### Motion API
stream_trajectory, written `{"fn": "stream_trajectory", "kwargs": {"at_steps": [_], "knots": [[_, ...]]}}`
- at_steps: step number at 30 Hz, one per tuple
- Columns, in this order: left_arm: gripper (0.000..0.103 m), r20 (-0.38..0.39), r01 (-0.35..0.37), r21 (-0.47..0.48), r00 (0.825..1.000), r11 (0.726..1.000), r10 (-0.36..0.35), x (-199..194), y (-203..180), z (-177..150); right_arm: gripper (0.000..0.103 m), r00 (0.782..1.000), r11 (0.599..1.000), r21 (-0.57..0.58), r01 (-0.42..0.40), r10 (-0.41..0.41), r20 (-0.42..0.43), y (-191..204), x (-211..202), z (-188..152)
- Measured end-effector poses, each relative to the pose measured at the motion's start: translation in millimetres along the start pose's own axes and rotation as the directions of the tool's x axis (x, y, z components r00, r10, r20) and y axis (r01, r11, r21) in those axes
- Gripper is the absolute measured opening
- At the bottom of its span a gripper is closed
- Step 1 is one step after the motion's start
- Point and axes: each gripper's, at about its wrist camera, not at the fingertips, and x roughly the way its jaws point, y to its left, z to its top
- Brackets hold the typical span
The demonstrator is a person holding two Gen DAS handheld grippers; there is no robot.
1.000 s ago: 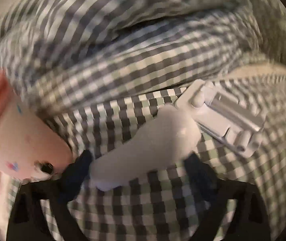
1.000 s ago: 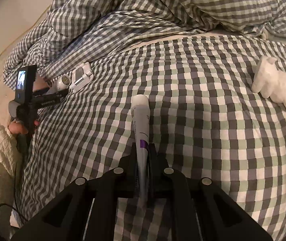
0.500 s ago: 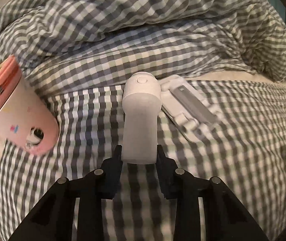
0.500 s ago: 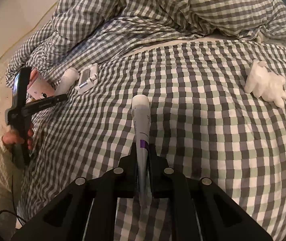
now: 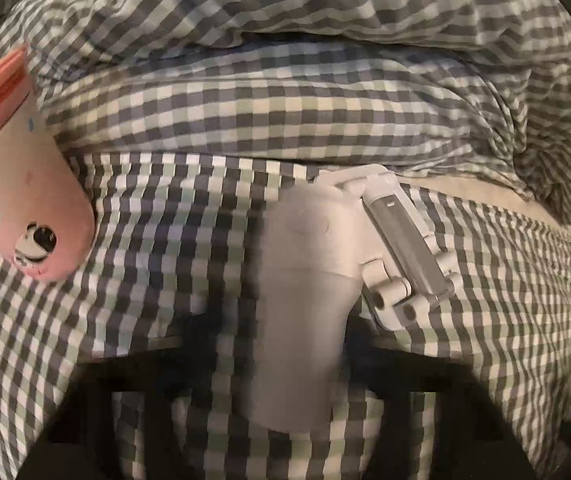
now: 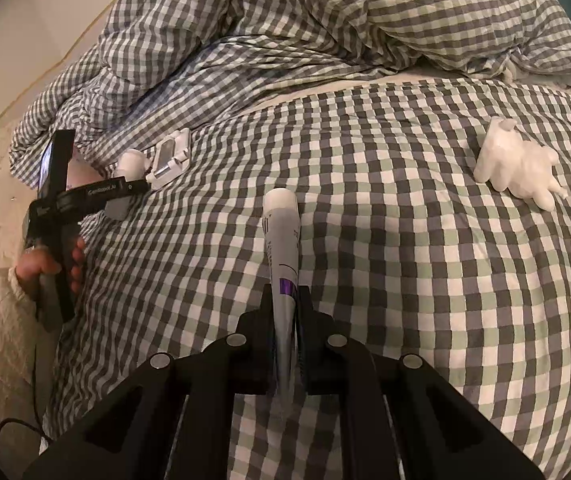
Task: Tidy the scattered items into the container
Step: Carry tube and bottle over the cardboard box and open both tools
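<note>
Over the bed | your left jaws grip the white bottle | your right jaws clamp the tube

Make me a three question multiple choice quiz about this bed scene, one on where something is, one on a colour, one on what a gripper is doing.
1. Where does the white folding stand lie?
A. beside the white bottle
B. next to the white glove
C. inside the pink pouch

2. What colour is the band on the tube in the right gripper?
A. red
B. purple
C. yellow

3. What is the state of the left gripper?
A. wide open over bare bedding
B. shut on the white bottle
C. shut on the glove

Answers: 1 A, the stand sits right against the bottle on the checked cover. 2 B, a purple band shows just above the fingers. 3 B, its jaws have just been closing and the bottle sits clamped between them.
</note>
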Motion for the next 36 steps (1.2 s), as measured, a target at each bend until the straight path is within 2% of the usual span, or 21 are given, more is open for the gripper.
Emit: {"fn": "stream_trajectory", "kwargs": {"at_steps": [3,6,8,10,14,18,20,22,23,25,28,31,33,36], "knots": [[0.032,0.019,-0.007,0.041,1.000,0.999,0.007,-11.1,-8.5,-5.7,0.009,1.000,1.000,-0.003,0.004,-0.004,0.004,2.7,-3.6,-0.3],[0.032,0.055,-0.030,0.083,0.998,0.996,0.026,-38.3,-17.9,-18.8,0.009,1.000,1.000,-0.015,0.003,-0.003,0.021,10.6,-16.7,-0.1],[0.032,0.088,-0.067,0.108,0.994,0.992,0.057,-71.2,-28.3,-32.2,0.009,0.999,1.000,-0.022,-0.002,0.002,0.034,18.3,-30.5,-0.4],[0.032,0.107,-0.063,0.120,0.993,0.991,0.051,-103.4,-36.8,-44.8,0.009,0.999,1.000,-0.030,-0.006,0.007,0.051,27.6,-49.0,-1.5],[0.032,0.149,-0.020,0.155,0.989,0.988,-0.003,-174.3,-62.8,-64.2,0.009,0.995,0.999,-0.034,-0.012,0.015,0.096,36.6,-101.8,-8.9],[0.032,0.158,0.076,0.201,0.981,0.977,-0.109,-238.8,-109.4,-90.9,0.009,0.990,1.000,-0.031,0.004,0.000,0.138,37.4,-156.8,-19.9],[0.032,0.171,0.112,0.259,0.972,0.960,-0.159,-267.1,-139.9,-102.6,0.009,0.986,0.999,-0.027,0.019,-0.014,0.164,34.2,-186.9,-27.3],[0.032,0.166,0.190,0.314,0.954,0.930,-0.251,-296.1,-181.0,-112.0,0.009,0.979,0.999,-0.016,0.032,-0.028,0.200,24.8,-219.0,-35.4],[0.032,0.166,0.208,0.329,0.948,0.921,-0.273,-303.0,-196.1,-114.8,0.009,0.975,0.999,-0.008,0.040,-0.038,0.218,17.1,-235.7,-39.9],[0.032,0.163,0.252,0.387,0.928,0.887,-0.335,-323.8,-242.3,-125.5,0.009,0.967,0.998,0.017,0.065,-0.068,0.245,-3.1,-266.7,-49.1],[0.032,0.125,0.339,0.439,0.894,0.832,-0.430,-340.6,-307.2,-139.3,0.009,0.953,0.987,0.088,0.136,-0.155,0.261,-48.0,-306.9,-64.5],[0.032,0.094,0.375,0.491,0.874,0.786,-0.476,-345.3,-375.6,-153.6,0.009,0.944,0.964,0.162,0.212,-0.245,0.221,-94.9,-328.3,-79.9],[0.032,0.057,0.394,0.522,0.869,0.756,-0.492,-341.7,-419.6,-162.1,0.010,0.940,0.949,0.198,0.244,-0.282,0.191,-122.6,-334.9,-88.1],[0.034,0.033,0.410,0.529,0.865,0.743,-0.500,-331.5,-459.2,-170.6,0.010,0.937,0.933,0.234,0.272,-0.312,0.156,-156.5,-337.6,-96.5]]}}
